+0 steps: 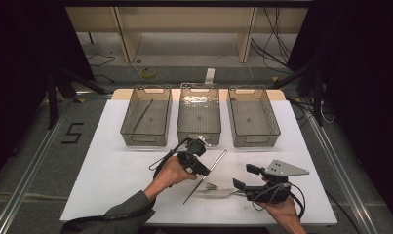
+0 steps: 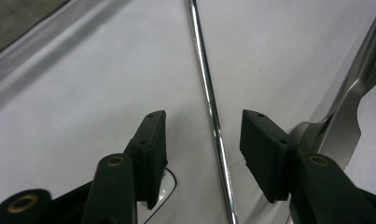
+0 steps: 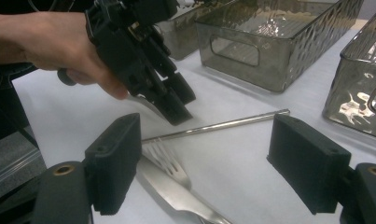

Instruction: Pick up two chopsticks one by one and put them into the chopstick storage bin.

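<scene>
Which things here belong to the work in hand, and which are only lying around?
Likely in the job:
- left tongs, open astride the metal rod
- right tongs, open over the fork
- three grey bins, one with a thin stick inside

Just lying about:
- cables on the floor
- yellow tape roll
- wooden shelf

A lab-like recording space: a white table (image 1: 111,180) on aluminium rails (image 1: 26,165), loose floor cables (image 1: 277,44), dark curtains (image 1: 18,58) around.
</scene>
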